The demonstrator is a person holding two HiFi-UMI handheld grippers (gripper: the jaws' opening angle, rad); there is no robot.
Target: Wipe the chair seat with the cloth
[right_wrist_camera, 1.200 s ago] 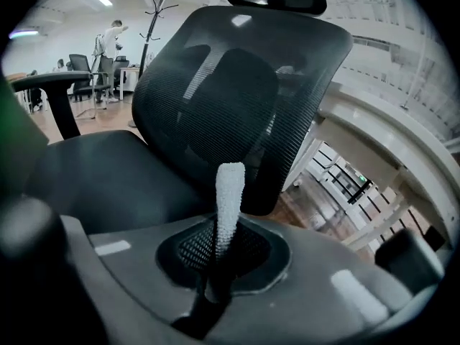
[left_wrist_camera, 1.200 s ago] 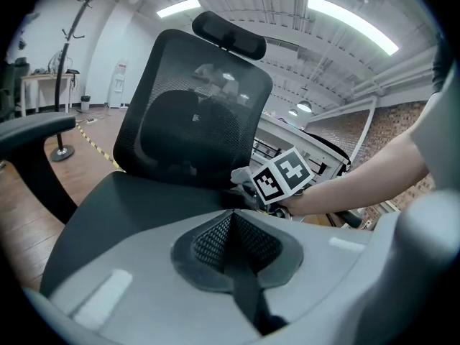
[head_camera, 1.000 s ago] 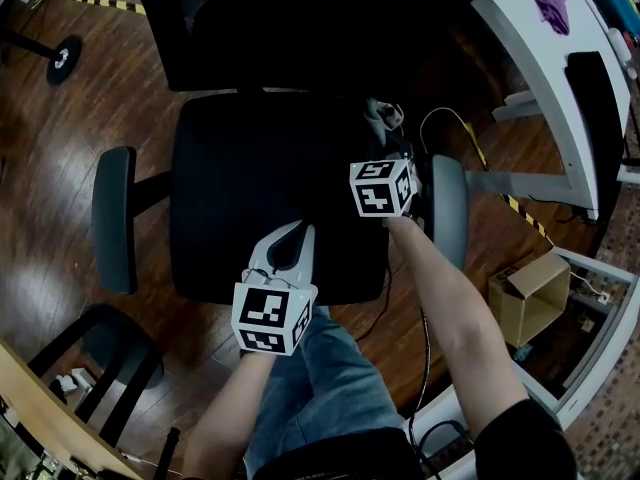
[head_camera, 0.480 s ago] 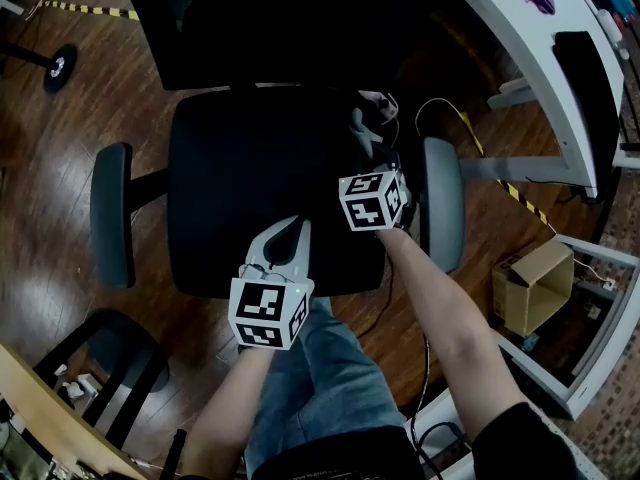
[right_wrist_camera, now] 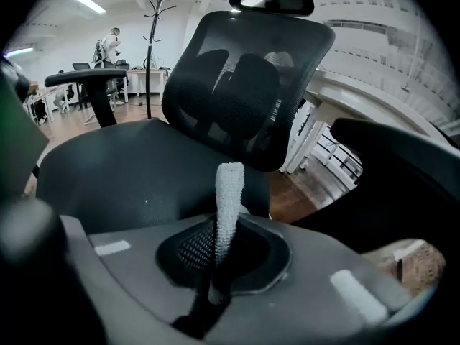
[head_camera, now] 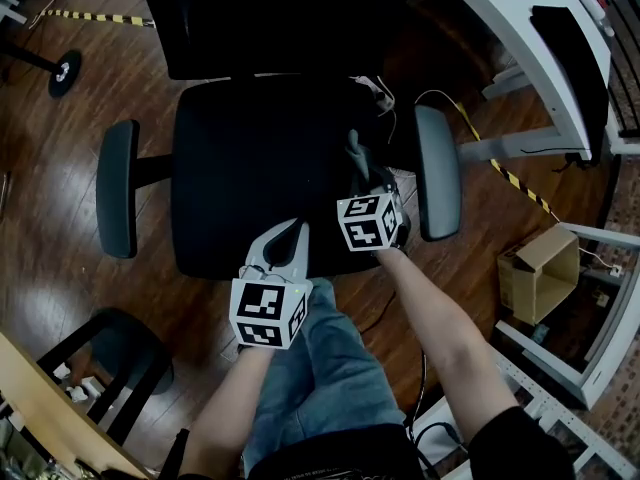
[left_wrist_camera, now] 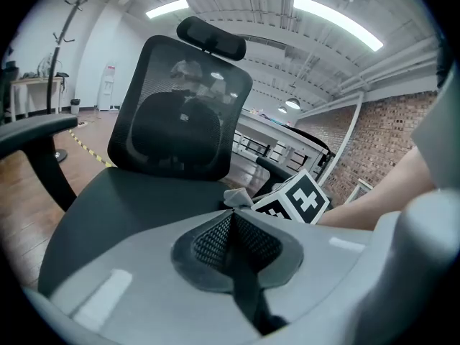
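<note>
The black chair seat fills the middle of the head view, below its mesh backrest. My right gripper is over the seat's right front part and shut on a pale cloth. In the right gripper view the cloth stands up as a narrow strip pinched between the jaws. My left gripper lies at the seat's front edge, shut with nothing in it. From the left gripper view, the cloth and the right gripper's marker cube show just ahead.
Grey armrests flank the seat. A white desk stands at the upper right, a cardboard box on the wood floor to the right. Cables trail beside the chair. A person's jeans-clad legs are at the seat's front.
My right gripper has drawn the cloth back across the seat's right side toward the front edge. The left gripper has stayed about where it was.
</note>
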